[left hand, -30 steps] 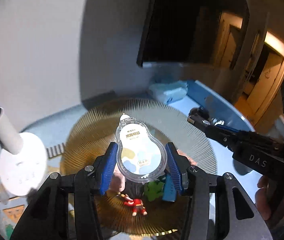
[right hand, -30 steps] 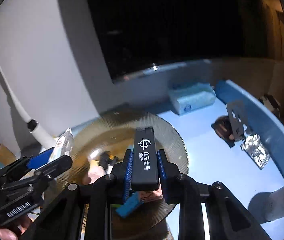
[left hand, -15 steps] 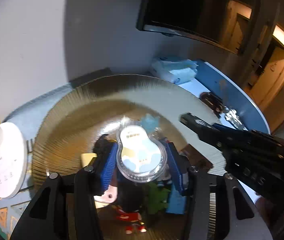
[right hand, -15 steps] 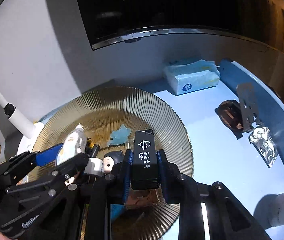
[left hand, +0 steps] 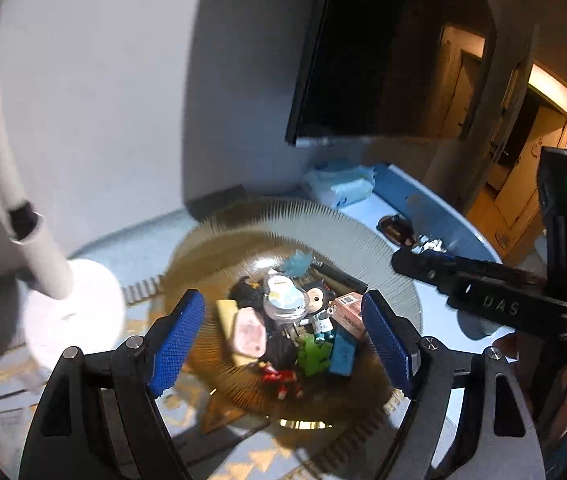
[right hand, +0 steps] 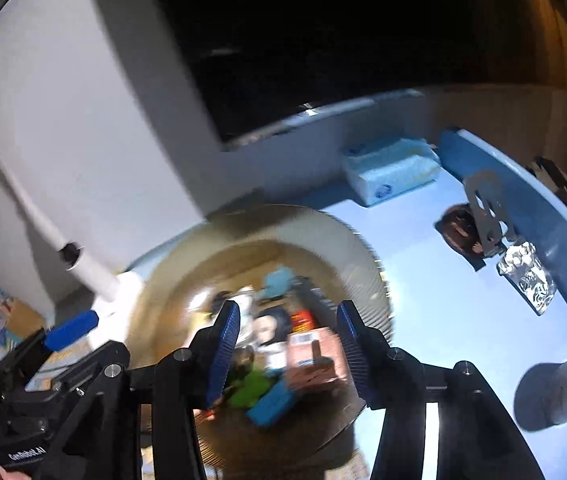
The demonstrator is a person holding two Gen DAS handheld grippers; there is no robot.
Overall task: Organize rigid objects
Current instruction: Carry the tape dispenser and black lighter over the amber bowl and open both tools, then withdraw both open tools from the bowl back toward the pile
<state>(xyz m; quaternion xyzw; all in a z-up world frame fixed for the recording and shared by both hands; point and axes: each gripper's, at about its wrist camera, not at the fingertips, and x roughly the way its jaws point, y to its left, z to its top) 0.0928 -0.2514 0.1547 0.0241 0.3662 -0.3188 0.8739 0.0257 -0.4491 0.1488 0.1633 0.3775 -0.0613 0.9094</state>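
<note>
A ribbed amber glass plate point(left hand: 367, 240) point(right hand: 347, 248) sits on the blue table and holds a pile of small objects. The clear pear-shaped correction-tape case point(left hand: 283, 298) lies on top of the pile, beside a small black-haired figurine point(left hand: 317, 300), a pink piece point(left hand: 248, 334), a green piece point(left hand: 312, 354), a blue block point(left hand: 341, 354) and a reddish box point(left hand: 349, 312). My left gripper point(left hand: 281, 340) is open and empty above the pile. My right gripper point(right hand: 287, 354) is open and empty over the same plate; the view is blurred. The black stick it held is not clearly visible.
A white lamp base point(left hand: 71, 312) with its stalk point(left hand: 39, 252) stands left of the plate. A blue tissue pack point(right hand: 391, 170) lies at the back. A brown item with a metal clip point(right hand: 483, 208) and a foil wrapper point(right hand: 529, 278) lie at the right. A dark screen hangs above.
Both grippers have opened. The correction-tape case left the left gripper and now lies on the pile. The black stick is gone from the right gripper. Both grippers have pulled back.
</note>
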